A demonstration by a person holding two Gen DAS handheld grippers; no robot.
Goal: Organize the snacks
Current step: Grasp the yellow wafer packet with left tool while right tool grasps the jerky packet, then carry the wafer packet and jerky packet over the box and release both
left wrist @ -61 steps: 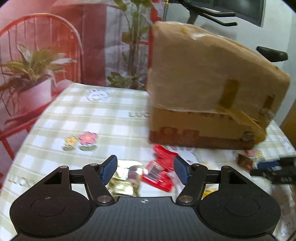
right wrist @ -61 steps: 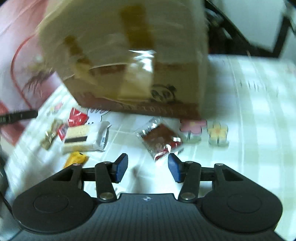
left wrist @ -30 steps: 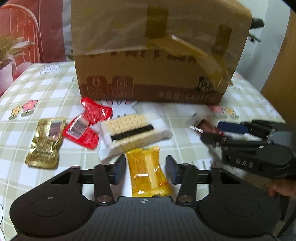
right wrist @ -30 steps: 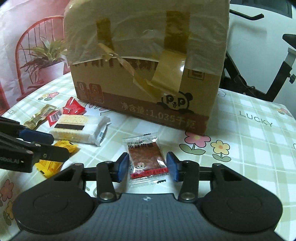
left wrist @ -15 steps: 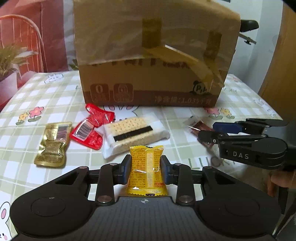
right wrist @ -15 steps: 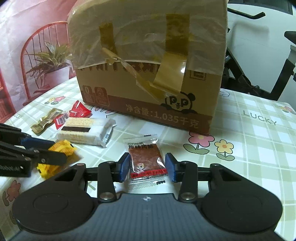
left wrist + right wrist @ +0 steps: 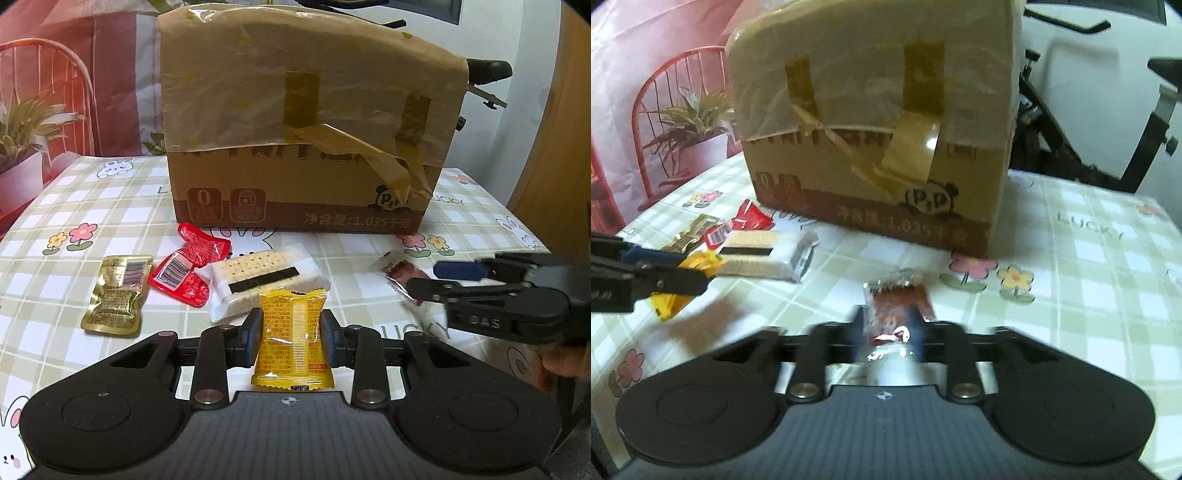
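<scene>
1. Far L of desk: gold pack, red pack and cracker pack lie flat in front of the box. Untouched, same spots as a sec ago, so still to be sorted.
2. L gripper: a sec ago its jaws stood apart round the yellow pack; now they're clenched on its sides. Pack stands upright betw. the pads, top edge overlapping the cracker pack in view. Looks just clear of the desk, though can't confirm the gap. Pick 1 prob. done.
3. Box: taped over, top not visible, so can't tell if it's the drop spot or where an opening is.
4. R gripper: jaws were beside the brown pack as it lay flat; now the pack is betw. them, tipped up. View is blurred. Jaws are opening a touch but seem to grip it still; hold looks less sure than the L one.
5. Meaning: both hands loaded, 2 of 5 snacks picked up, 3 left. Next step is likely a carry to wherever they go. Risk: brown pack slips.
</scene>
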